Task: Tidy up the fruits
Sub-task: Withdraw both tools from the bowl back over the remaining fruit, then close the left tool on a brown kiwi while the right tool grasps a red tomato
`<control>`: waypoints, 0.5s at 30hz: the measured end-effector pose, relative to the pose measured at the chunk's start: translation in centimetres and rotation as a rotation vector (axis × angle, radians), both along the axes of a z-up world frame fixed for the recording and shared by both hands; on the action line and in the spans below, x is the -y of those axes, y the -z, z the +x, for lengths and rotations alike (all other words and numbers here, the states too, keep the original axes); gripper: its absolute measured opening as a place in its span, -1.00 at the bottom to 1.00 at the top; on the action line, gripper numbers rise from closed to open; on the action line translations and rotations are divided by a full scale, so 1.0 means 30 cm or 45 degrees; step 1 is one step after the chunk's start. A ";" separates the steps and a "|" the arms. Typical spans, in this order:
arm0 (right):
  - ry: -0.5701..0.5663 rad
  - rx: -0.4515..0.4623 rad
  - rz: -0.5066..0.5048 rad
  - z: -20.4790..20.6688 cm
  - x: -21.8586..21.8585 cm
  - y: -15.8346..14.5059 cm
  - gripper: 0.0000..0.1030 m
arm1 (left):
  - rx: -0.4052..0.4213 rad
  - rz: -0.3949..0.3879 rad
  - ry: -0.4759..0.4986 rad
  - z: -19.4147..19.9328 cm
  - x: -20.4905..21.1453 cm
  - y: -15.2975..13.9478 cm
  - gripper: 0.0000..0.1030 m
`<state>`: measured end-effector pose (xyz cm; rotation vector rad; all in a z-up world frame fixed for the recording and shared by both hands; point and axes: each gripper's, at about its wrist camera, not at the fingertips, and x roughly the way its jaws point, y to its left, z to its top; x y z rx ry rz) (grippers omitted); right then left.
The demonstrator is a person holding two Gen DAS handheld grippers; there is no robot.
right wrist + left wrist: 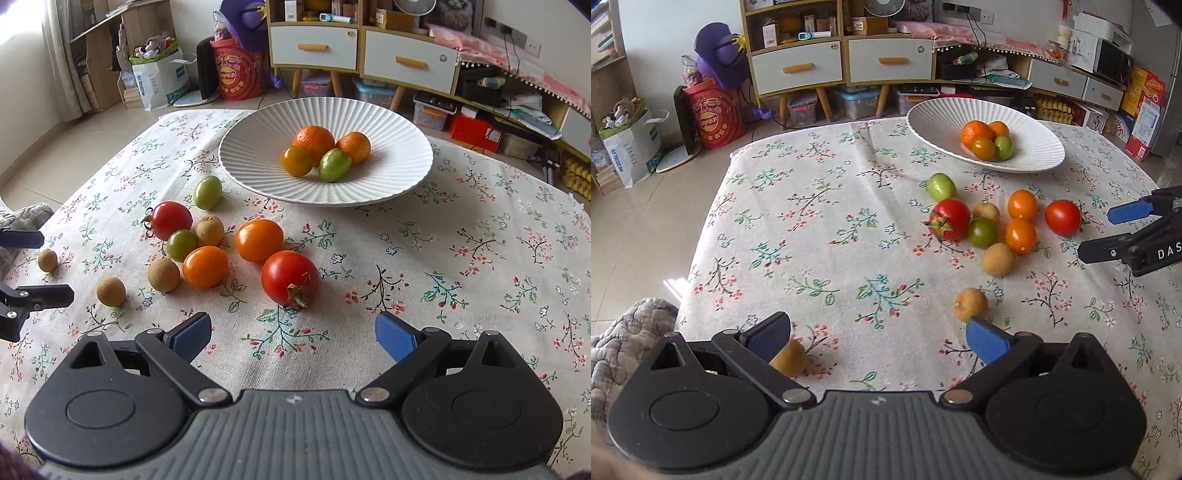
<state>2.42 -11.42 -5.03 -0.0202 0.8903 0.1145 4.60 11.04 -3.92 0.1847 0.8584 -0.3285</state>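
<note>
Right wrist view: right gripper (293,336), fingers apart and empty, just short of a red tomato (290,278). Loose fruits lie on the tablecloth (461,258); four sit in the white bowl (258,147). Left gripper (877,336), fingers apart, flanked by two longans (970,304).

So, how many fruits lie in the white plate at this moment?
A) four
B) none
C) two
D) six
A: the right wrist view shows four in the white plate: a large orange fruit, a smaller orange one, a yellow-orange tomato and a green one.
</note>
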 end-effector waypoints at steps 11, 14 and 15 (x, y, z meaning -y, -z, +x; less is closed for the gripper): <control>0.015 -0.013 -0.041 0.054 -0.053 0.018 0.75 | -0.088 -0.001 -0.085 0.023 -0.106 0.022 0.62; 0.017 -0.012 -0.061 0.066 -0.059 0.024 0.63 | -0.119 0.008 -0.082 0.025 -0.109 0.038 0.32; 0.020 -0.011 -0.062 0.067 -0.059 0.025 0.56 | -0.125 0.010 -0.082 0.025 -0.110 0.042 0.24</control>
